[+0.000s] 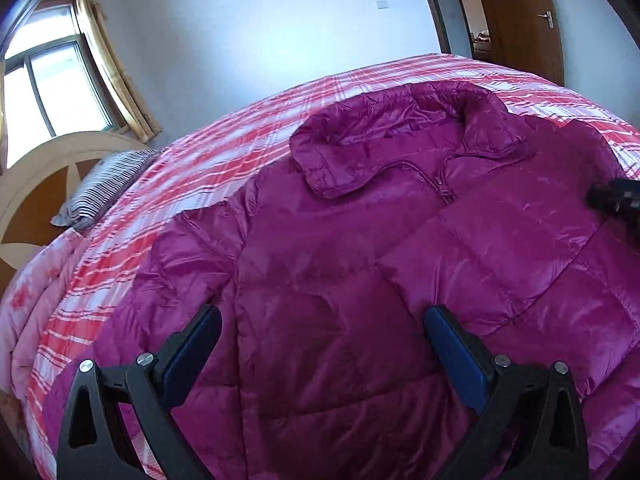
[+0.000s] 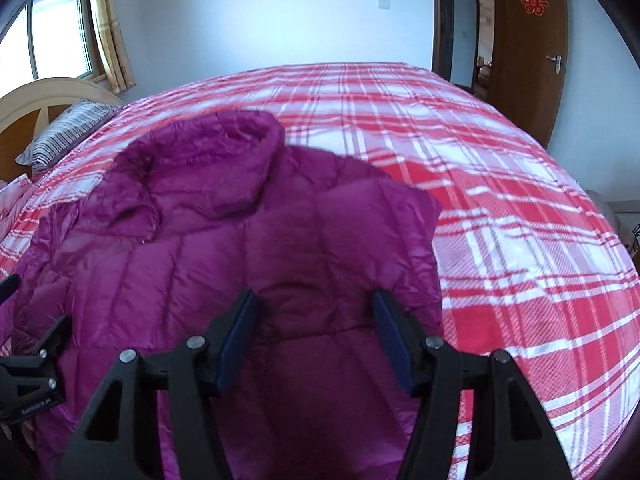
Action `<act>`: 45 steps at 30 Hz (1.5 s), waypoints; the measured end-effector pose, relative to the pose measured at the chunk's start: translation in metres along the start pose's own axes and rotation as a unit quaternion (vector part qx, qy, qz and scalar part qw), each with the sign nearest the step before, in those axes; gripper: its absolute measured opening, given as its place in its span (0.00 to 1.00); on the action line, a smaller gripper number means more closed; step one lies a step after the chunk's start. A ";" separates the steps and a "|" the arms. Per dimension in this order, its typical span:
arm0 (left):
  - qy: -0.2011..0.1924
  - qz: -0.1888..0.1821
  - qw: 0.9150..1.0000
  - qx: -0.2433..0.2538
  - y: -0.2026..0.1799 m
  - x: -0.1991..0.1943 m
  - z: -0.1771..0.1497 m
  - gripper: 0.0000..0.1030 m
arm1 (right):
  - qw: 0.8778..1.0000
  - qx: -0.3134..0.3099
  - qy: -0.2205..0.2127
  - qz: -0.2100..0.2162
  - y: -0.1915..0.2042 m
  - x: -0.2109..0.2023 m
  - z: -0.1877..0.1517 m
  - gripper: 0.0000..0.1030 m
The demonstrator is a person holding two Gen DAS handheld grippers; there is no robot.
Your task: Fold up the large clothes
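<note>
The bed (image 2: 460, 160) fills the middle and right of the right wrist view, covered by a red-and-white plaid sheet of woven, slightly ribbed cloth that lies flat and nearly smooth. On it, filling the centre and lower half of the left wrist view, lies the magenta jacket (image 1: 360, 260): a puffy quilted down coat with a shiny, slippery-looking shell, stitched into soft padded panels. It lies front up and zipped, with its body spread out. In the right wrist view its right edge ends in a straight line and no sleeve shows beyond it, so 1 sleeve may already be turned in; I cannot confirm this. By my judgement the folding is at an early stage: the body is not yet folded in half, and the collar end has not been brought to the hem.

The collar (image 1: 400, 148), in the upper centre of the left wrist view, is thick, rumpled and folded outward around the zipper top. A striped pillow (image 1: 104, 184) rests at mid-left against a curved wooden headboard (image 1: 36, 176).

The left gripper (image 1: 322, 338) sits at the bottom centre with its blue-padded fingers spread wide over the jacket, pinching nothing. The right gripper (image 2: 316, 330) is at the bottom centre of its own view, jaws parted above the fabric and holding nothing.
</note>
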State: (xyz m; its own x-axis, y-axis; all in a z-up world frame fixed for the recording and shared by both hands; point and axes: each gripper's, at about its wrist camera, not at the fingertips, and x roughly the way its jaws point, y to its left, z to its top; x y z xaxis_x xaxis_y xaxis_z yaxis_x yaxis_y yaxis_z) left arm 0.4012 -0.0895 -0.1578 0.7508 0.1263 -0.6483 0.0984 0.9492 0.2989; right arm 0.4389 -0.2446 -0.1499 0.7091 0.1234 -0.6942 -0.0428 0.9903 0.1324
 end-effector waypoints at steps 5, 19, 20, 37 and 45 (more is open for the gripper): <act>0.020 -0.016 1.000 0.004 -0.003 0.010 -0.002 0.99 | 1.000 -0.006 0.019 -0.003 -0.001 0.012 -0.007 0.62; 0.025 -0.033 0.999 -0.019 0.001 0.016 -0.004 0.99 | 0.999 -0.026 0.026 -0.030 0.004 0.017 -0.011 0.62; 0.025 -0.032 0.999 -0.019 0.001 0.016 -0.004 0.99 | 0.999 -0.026 0.026 -0.030 0.004 0.016 -0.011 0.60; -0.021 -0.017 0.999 -0.043 0.011 -0.002 -0.005 0.99 | 0.999 0.020 0.024 -0.016 -0.006 0.028 0.009 0.48; 0.021 -0.036 0.998 -0.036 0.008 0.017 -0.003 0.99 | 0.999 0.000 0.022 -0.028 -0.004 0.032 0.007 0.48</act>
State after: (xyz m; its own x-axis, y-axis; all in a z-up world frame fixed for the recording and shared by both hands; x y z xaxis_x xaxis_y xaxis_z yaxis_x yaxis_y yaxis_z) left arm 0.4128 -0.0788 -0.1683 0.7152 0.0683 -0.6956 0.1016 0.9745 0.2002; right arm 0.4670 -0.2448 -0.1675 0.6794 0.0699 -0.7305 -0.0038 0.9958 0.0918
